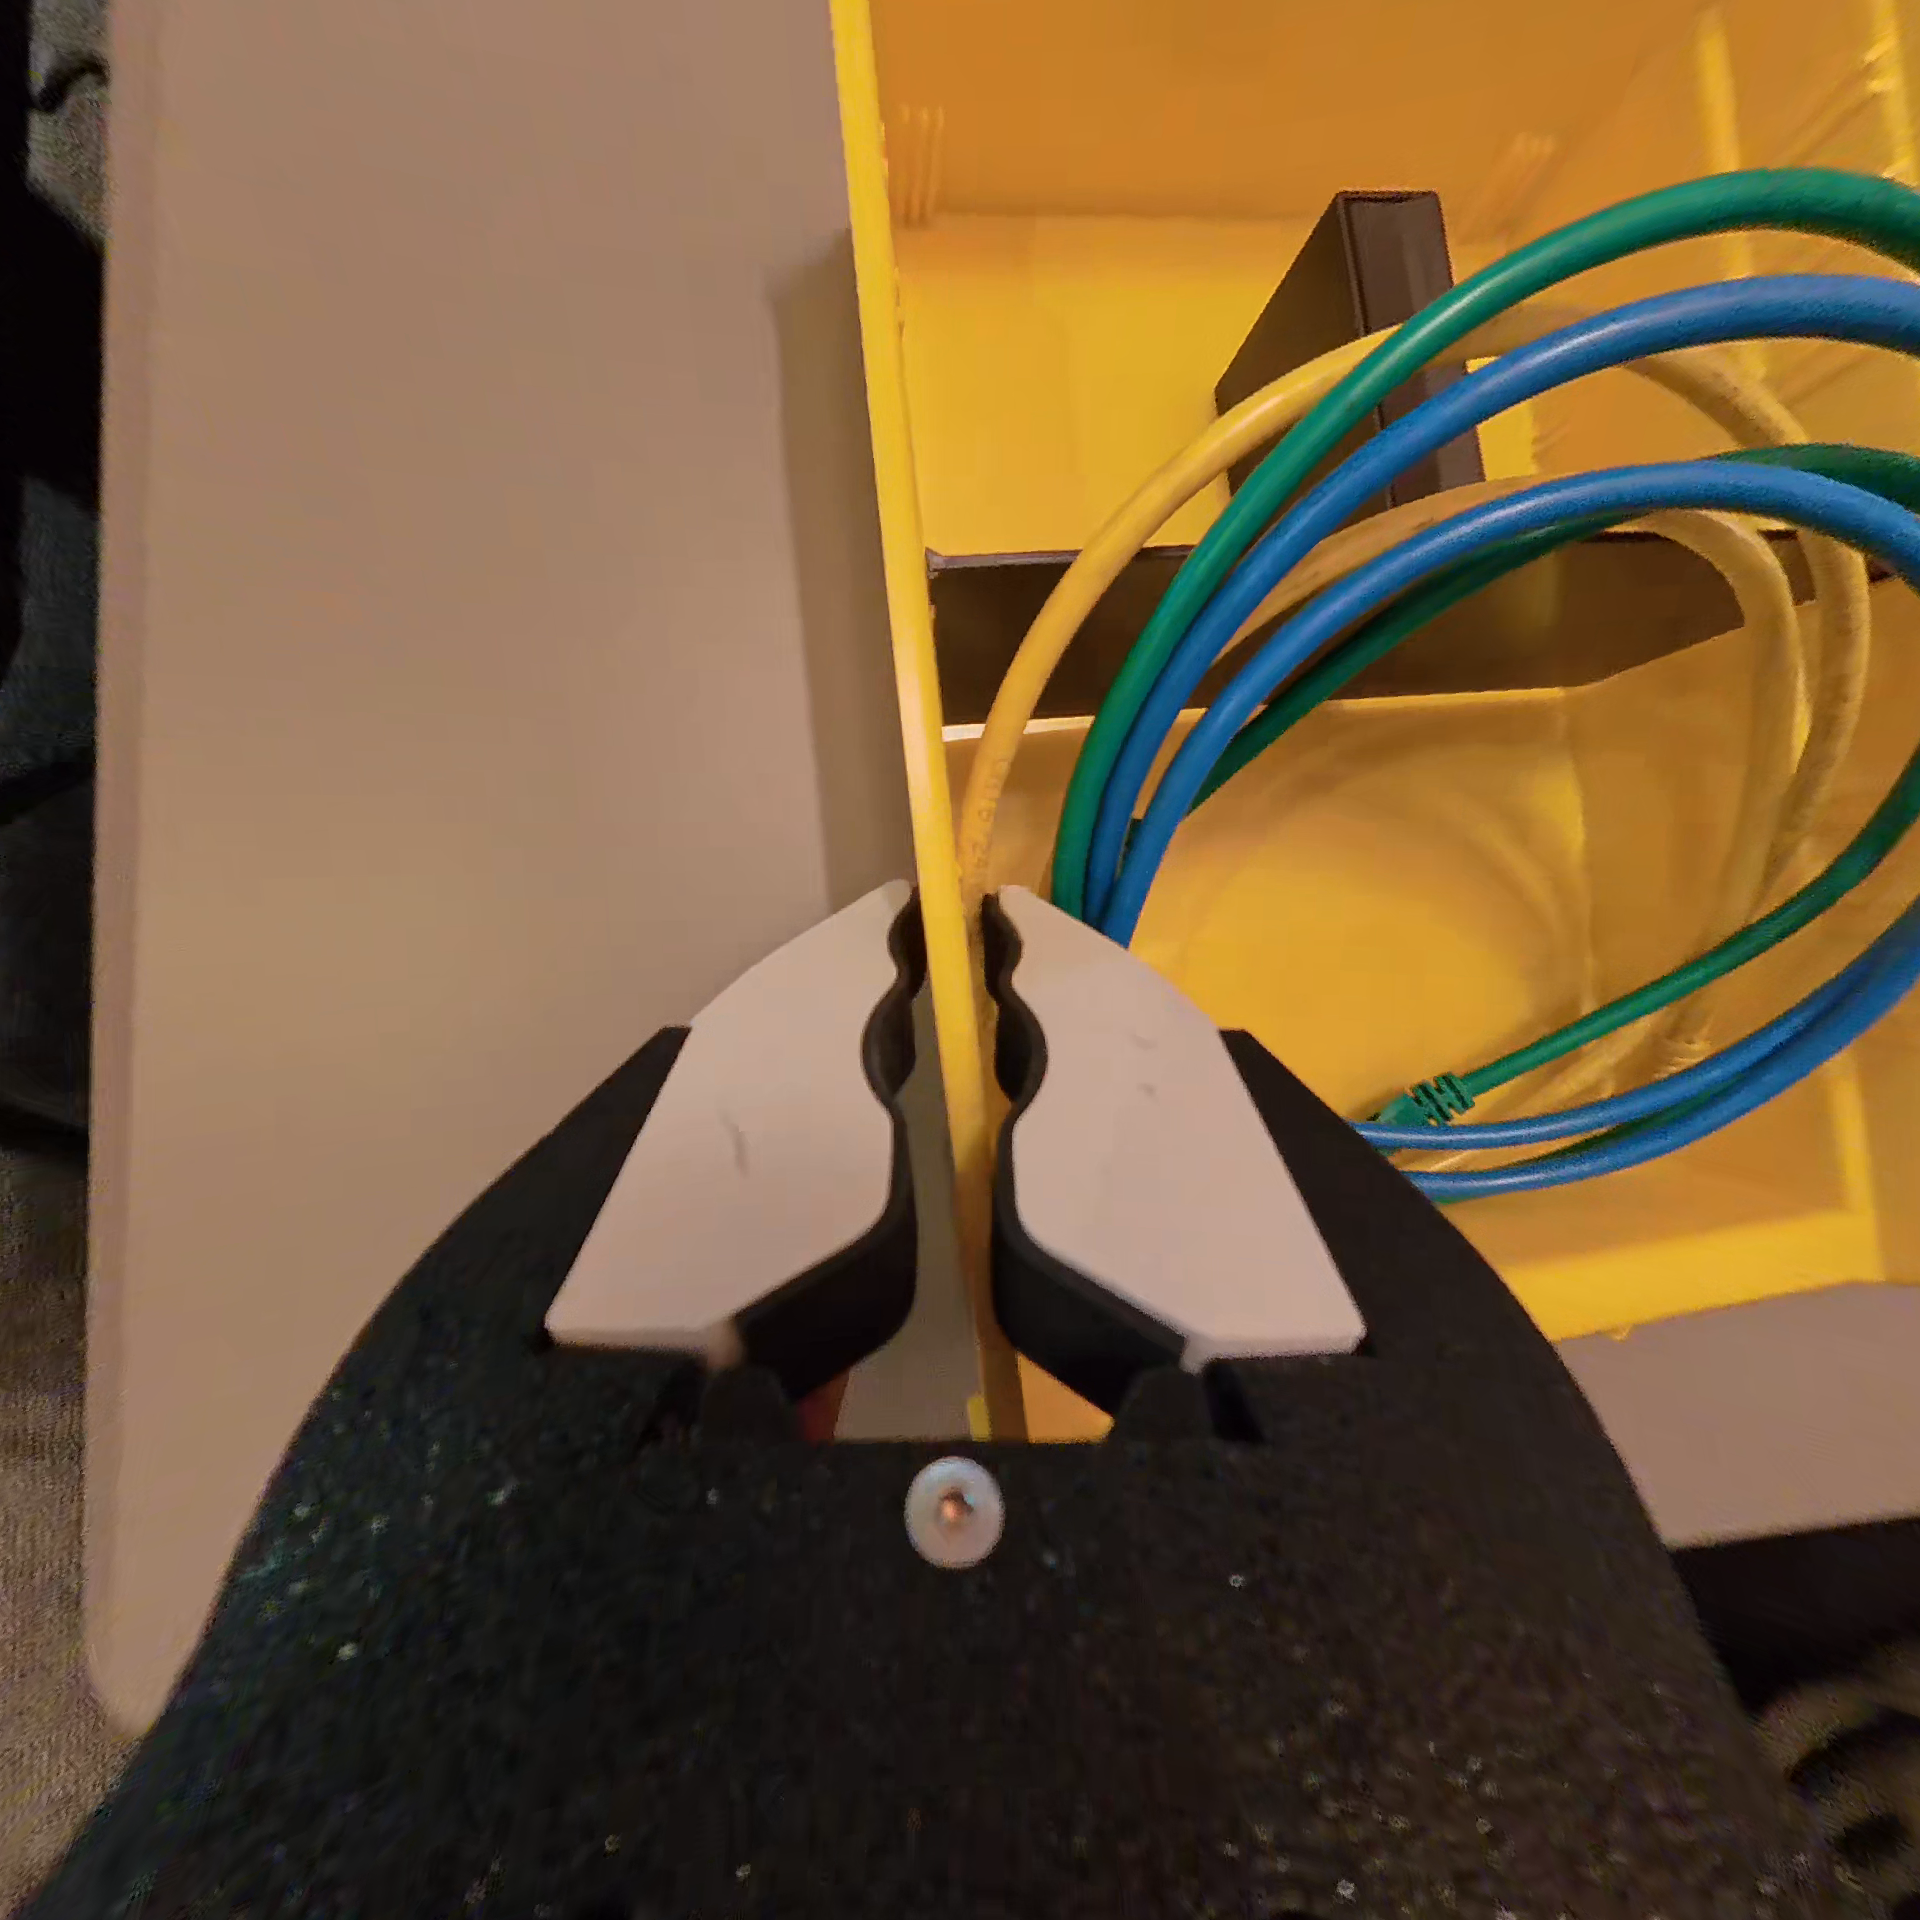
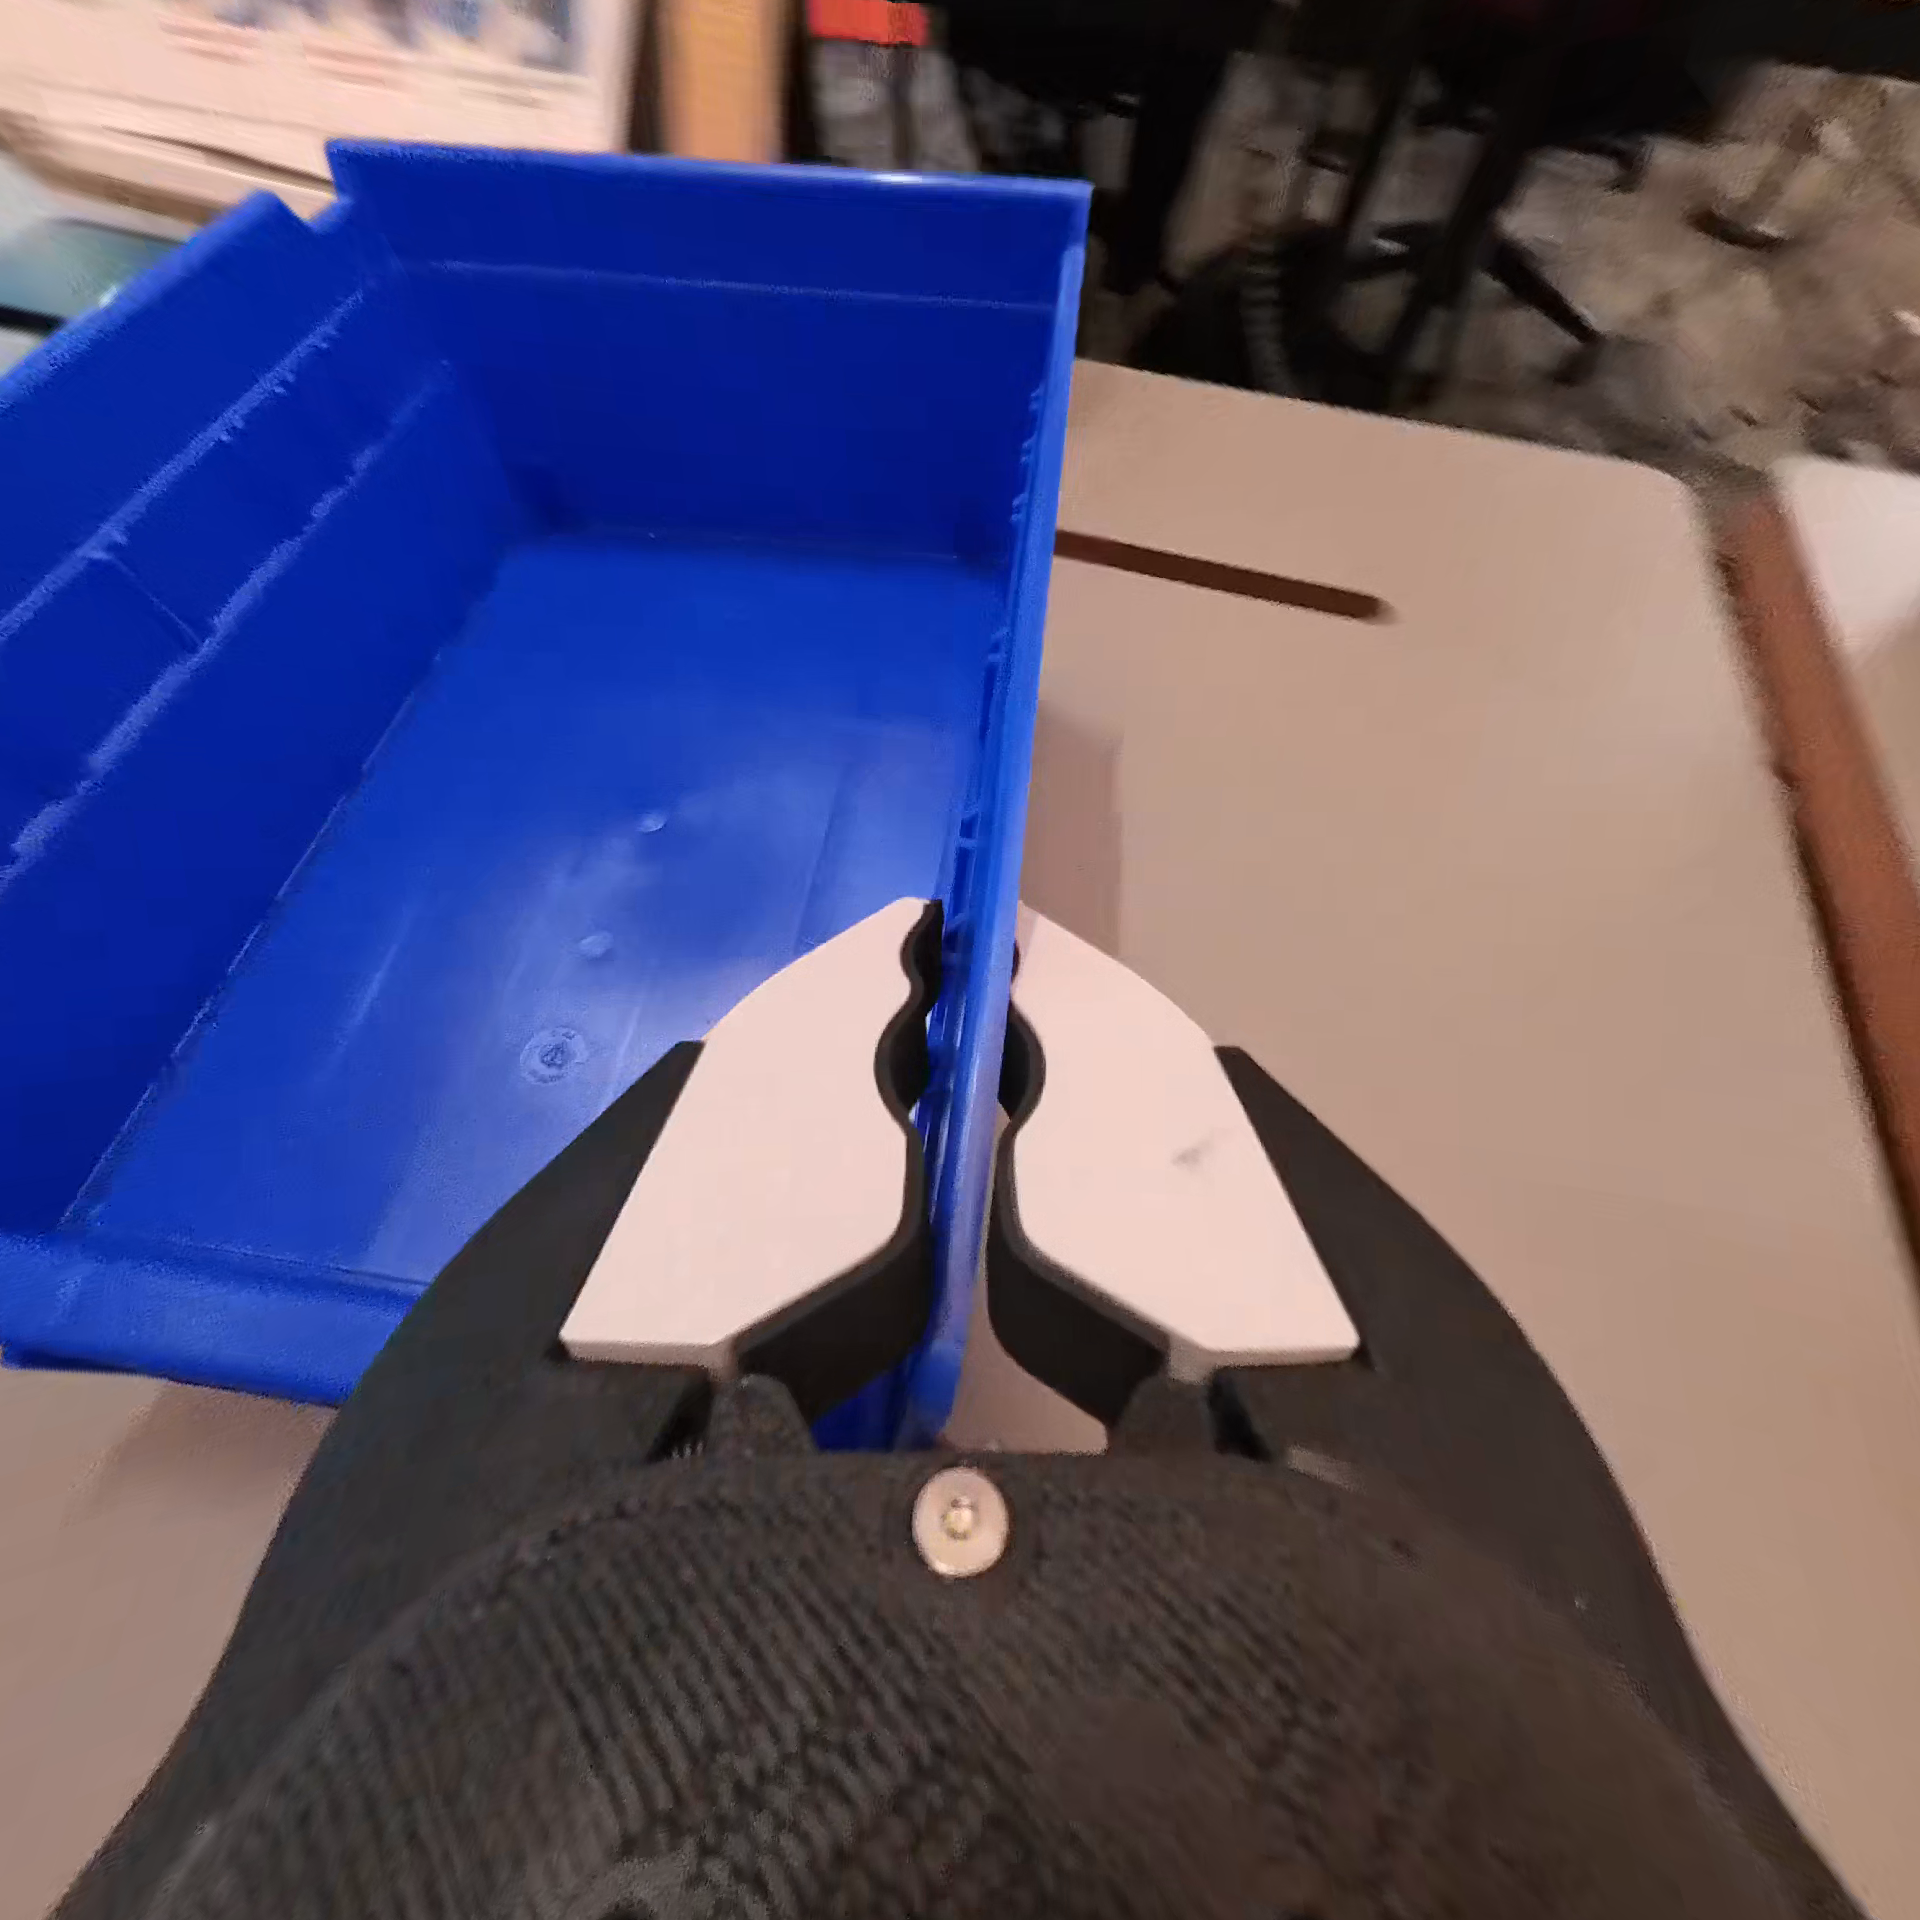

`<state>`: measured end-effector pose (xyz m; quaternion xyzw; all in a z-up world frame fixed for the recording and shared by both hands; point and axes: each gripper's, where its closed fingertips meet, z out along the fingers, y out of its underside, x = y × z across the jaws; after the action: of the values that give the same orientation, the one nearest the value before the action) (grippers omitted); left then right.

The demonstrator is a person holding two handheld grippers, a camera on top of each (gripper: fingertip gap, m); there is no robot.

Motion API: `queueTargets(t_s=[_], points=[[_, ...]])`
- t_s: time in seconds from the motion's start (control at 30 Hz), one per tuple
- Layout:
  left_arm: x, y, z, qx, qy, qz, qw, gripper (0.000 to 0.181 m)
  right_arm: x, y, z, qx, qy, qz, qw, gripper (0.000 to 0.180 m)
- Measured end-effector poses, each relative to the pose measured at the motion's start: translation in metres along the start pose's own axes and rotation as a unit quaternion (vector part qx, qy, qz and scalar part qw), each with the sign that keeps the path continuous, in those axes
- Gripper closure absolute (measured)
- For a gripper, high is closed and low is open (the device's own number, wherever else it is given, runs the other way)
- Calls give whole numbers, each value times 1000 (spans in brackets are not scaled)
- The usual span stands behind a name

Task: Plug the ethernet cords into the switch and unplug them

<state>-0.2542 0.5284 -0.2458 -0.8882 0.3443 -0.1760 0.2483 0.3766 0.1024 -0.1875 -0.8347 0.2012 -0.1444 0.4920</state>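
Left gripper [image 1: 951, 914] is clamping the yellow bin [image 1: 1351, 935] wall; right gripper [image 2: 977, 920] is clamping the blue bin [image 2: 623, 727] wall. Coiled cords [image 1: 1299, 644] and the dark switch [image 1: 1351, 343] are lying inside the yellow bin. Keeping both bins level on the desk [image 2: 1403, 935] should prevent spilling.

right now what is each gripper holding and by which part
The left gripper is shut on the yellow bin, pinching its left side wall at the rim. The right gripper is shut on the blue bin, pinching its right side wall.
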Motion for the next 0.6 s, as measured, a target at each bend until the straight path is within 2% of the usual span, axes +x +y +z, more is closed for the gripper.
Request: queueTargets(t_s=[0.1,0.2,0.27,0.4,0.6], points=[[15,-44,34,-3,9,20,1000,171,72,25,-10,-20,69,34,997,173],[32,-87,67,0,21,27,999,171,117,46,-8,-35,108,64,992,173],[42,-111,86,6,27,31,999,171,130,50,-4,-25,101,95,990,173],[60,-146,114,21,41,15,999,171,141,52,11,-25,107,75,991,173],[71,-168,132,31,37,19,999,171,141,43,29,-16,114,69,991,173]])
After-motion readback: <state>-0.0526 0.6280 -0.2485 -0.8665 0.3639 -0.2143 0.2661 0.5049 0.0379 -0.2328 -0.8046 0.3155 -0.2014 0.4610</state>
